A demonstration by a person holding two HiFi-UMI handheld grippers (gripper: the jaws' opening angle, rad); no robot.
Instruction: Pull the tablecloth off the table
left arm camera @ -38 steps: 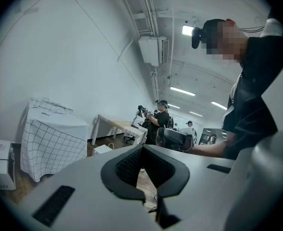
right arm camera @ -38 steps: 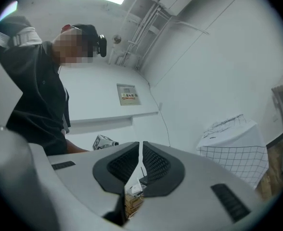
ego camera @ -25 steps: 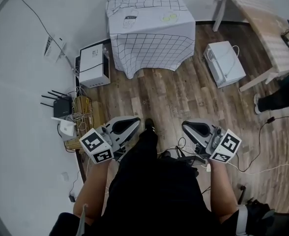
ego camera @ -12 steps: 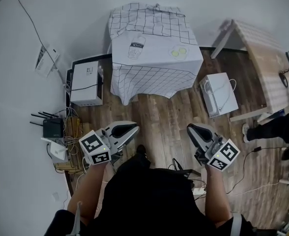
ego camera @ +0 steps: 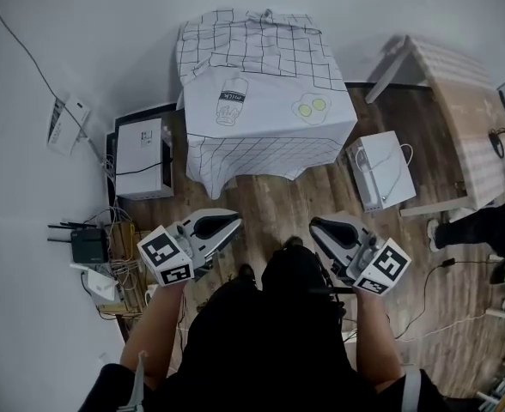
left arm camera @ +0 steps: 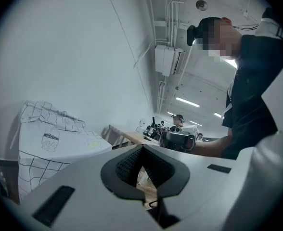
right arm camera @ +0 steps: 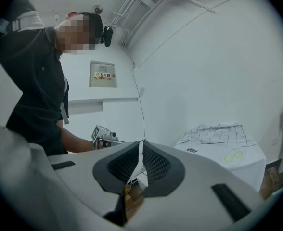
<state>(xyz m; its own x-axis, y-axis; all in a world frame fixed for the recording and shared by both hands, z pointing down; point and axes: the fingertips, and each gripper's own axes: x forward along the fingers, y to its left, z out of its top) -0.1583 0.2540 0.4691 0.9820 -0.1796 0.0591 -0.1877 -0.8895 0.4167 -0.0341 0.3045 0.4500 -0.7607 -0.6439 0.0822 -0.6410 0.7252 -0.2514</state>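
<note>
- Both tongs, left tongs (ego camera: 235, 221) and right tongs (ego camera: 314, 224), are pressed together on nothing. They are held level, well short of the worktop and pointing toward it.
- The tablecloth (ego camera: 261, 101) is white with a black grid, a printed bottle (ego camera: 228, 101) and printed eggs (ego camera: 311, 107). It hides the worktop entirely, hangs over its near edge toward the wooden floor (ego camera: 270, 197) and lies rumpled along its far edge by the wall (ego camera: 106, 24).
- Nothing grips the cloth, so the pull looks not yet begun. The tongs would have to spread and pinch the near hem first.
- Pinching one corner only, or tugging unevenly, could drag the cloth askew and catch it on a far corner of the worktop.
- A white box (ego camera: 141, 157) stands just beside the worktop's left side, and a white unit (ego camera: 380, 174) stands near its right. The falling cloth could snag on either.
- A router (ego camera: 88, 245) with loose cables lies left of the worktop. Stepping back while pulling risks a tangle.
</note>
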